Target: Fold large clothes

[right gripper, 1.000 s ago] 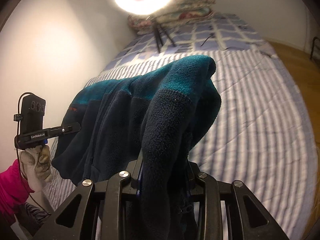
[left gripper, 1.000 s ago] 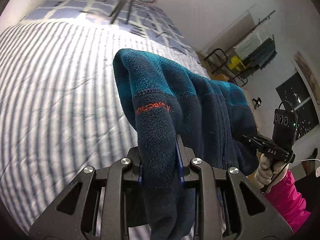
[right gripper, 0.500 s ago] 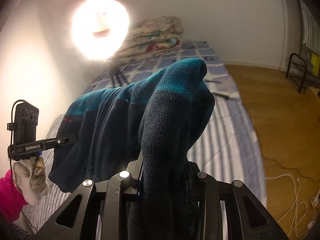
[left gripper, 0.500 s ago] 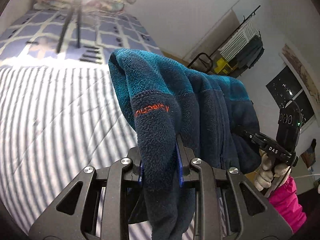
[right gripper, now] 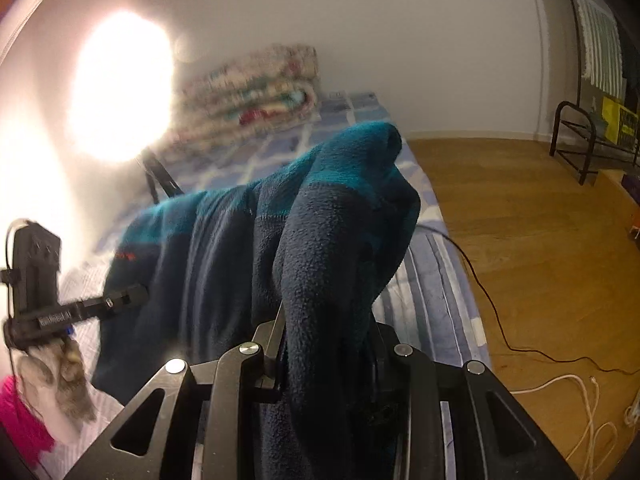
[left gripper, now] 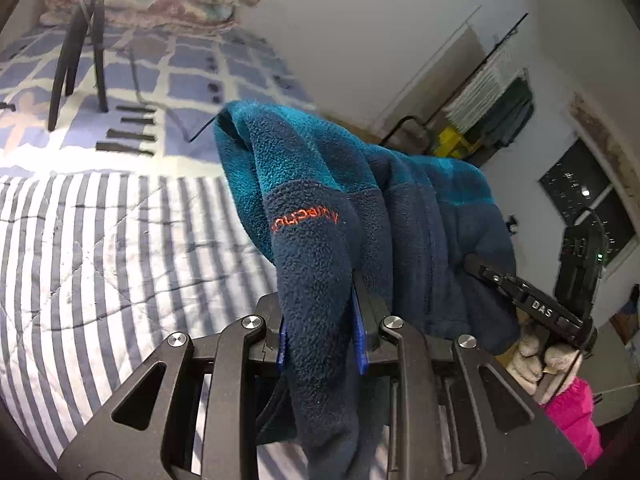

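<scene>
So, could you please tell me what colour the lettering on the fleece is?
Orange, on the navy part of the fleece; clearest in the left wrist view.

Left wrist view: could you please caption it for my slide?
Left gripper clamps a blue fleece jacket held above the striped bed.

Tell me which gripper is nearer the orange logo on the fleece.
Left. The left gripper grips the fleece just below the orange logo; the right gripper holds the opposite end.

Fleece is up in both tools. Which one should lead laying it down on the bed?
Left, probably. The left tool holds the fleece above the striped bed; the right tool sits near the bed's edge, beside the wooden floor.
</scene>
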Demonstrator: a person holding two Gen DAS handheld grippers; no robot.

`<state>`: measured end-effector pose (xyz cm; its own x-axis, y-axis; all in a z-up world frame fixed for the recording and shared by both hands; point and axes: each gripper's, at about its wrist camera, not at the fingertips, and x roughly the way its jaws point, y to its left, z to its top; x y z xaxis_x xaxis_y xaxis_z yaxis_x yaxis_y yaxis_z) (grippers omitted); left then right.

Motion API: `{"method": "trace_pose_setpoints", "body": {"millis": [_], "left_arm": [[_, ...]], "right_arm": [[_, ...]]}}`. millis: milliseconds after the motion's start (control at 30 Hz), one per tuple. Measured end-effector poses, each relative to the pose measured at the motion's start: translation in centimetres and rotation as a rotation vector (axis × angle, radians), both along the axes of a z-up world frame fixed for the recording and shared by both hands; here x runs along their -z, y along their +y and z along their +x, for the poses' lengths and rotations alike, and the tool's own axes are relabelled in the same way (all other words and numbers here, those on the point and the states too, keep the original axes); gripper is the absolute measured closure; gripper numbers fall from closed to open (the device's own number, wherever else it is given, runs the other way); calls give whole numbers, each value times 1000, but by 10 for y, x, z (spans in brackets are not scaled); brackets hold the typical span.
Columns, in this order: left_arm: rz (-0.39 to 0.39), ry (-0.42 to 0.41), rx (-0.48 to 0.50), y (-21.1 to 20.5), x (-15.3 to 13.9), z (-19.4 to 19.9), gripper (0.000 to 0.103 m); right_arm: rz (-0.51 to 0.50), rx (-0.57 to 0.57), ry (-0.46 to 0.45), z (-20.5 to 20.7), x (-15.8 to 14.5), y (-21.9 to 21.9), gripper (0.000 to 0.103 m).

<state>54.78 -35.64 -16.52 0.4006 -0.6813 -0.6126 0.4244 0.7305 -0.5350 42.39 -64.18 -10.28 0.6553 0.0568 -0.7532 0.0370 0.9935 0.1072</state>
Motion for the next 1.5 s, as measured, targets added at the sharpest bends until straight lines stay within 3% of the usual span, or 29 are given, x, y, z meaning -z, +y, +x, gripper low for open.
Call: {"method": "trace_pose_setpoints", "body": {"millis": [100,267,500,700,900,1267,1500], "left_arm": [[130,26,-57,-3,29,16,78],[200,-3,-86,-8,45,21,69],[203,-19,-97,0,32,8,67],[251,-96,-51,4,0,-31,68],[246,-168,-31,17,-47,-79,68],[259,-336,-29,63,-150,-206,68],[223,-388,-29,103,-193,-292,68]], "right_arm": [[-106,113,108,18,32,-11,70],[-210,176,122,26,40,-10,47],[-232,184,71,15,14,-3,53],[-220,159,31,-6,-14,20,53],[-216,138,-13,-43,-60,45,53],[-195,91,-146,-162,-160,105,53],[-240,43,-198,-243,-199,159,53]]}}
